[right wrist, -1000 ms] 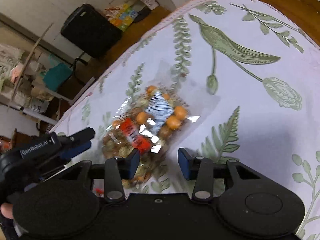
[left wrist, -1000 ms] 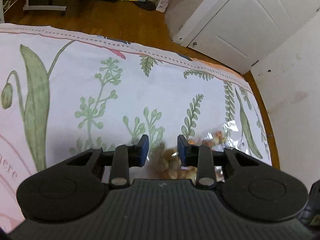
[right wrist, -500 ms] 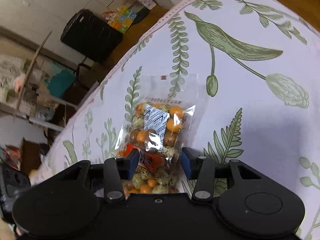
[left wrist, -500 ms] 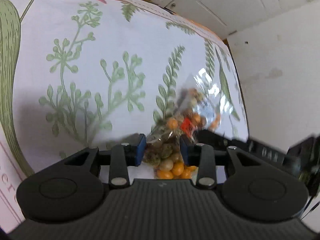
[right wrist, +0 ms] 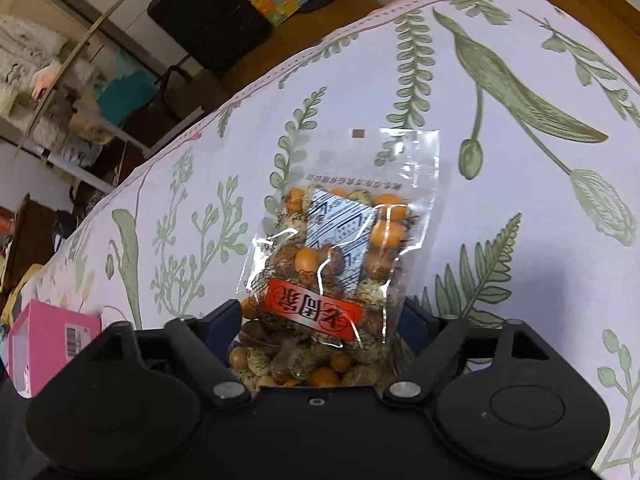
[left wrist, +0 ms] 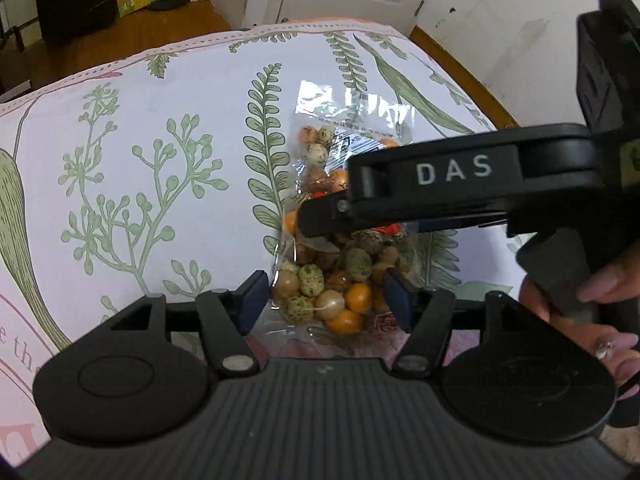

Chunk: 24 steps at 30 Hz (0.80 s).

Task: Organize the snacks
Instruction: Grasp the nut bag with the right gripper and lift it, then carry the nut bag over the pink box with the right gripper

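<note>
A clear bag of orange and speckled coated nuts with a red label (right wrist: 328, 264) lies on the floral tablecloth (right wrist: 500, 240). Its near end sits between the fingers of my right gripper (right wrist: 320, 332), whose jaws are closed against the bag's sides. In the left wrist view the same bag (left wrist: 340, 280) lies between the open blue-padded fingers of my left gripper (left wrist: 324, 300), with a gap on each side. The right gripper's black body (left wrist: 440, 184) crosses over the bag from the right, held by a hand (left wrist: 580, 300).
A pink box (right wrist: 48, 340) stands at the left edge of the table. A wooden table rim (left wrist: 464, 76) and white wall and door lie beyond the cloth. A black suitcase (right wrist: 208, 12) and shelves of clutter stand on the floor behind.
Both grippers moved in on the bag. The right gripper's fingers came to both sides of the bag and closed on it. The left gripper swung round to face the bag's other end.
</note>
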{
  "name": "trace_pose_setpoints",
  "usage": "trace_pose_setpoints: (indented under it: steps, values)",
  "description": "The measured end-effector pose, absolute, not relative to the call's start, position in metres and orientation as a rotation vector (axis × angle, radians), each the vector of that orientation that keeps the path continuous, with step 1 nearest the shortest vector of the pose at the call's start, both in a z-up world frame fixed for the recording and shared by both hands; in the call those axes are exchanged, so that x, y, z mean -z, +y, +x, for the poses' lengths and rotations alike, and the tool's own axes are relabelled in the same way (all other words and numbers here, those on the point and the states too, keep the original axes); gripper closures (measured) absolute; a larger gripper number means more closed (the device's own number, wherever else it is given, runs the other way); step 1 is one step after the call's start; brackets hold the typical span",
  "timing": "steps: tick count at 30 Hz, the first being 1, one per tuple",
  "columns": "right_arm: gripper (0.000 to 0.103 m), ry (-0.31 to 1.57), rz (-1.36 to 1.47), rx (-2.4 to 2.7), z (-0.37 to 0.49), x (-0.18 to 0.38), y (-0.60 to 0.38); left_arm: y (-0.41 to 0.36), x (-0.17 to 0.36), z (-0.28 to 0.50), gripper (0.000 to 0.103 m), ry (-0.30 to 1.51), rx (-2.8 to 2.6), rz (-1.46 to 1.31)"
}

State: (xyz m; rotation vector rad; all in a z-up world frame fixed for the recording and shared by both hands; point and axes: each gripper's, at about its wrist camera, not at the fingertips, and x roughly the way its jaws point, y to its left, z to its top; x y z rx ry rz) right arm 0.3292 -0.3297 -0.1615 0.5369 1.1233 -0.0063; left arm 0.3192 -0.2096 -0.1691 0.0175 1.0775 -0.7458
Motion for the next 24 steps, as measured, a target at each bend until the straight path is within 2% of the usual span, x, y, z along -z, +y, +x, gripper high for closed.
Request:
trace_pose_setpoints:
  steps: [5,9,11,14,24]
  values:
    - [0.002,1.141,0.434,-0.034,0.333,0.164,-0.314,-0.209,0.170,0.308,0.042,1.022,0.734,0.028]
    - [0.004,1.140,0.307,-0.027,0.331,0.164,-0.299,-0.208,0.170,0.302,0.043,1.014,0.729,0.019]
    - [0.009,1.137,0.292,-0.025,0.329,0.161,-0.299,-0.206,0.170,0.302,0.044,1.020,0.737,0.002]
    - [0.012,1.143,0.278,-0.029,0.325,0.158,-0.298,-0.208,0.167,0.299,0.044,1.038,0.727,-0.005]
    - [0.012,1.175,0.301,-0.032,0.297,0.142,-0.283,-0.198,0.144,0.277,0.044,1.121,0.705,0.003]
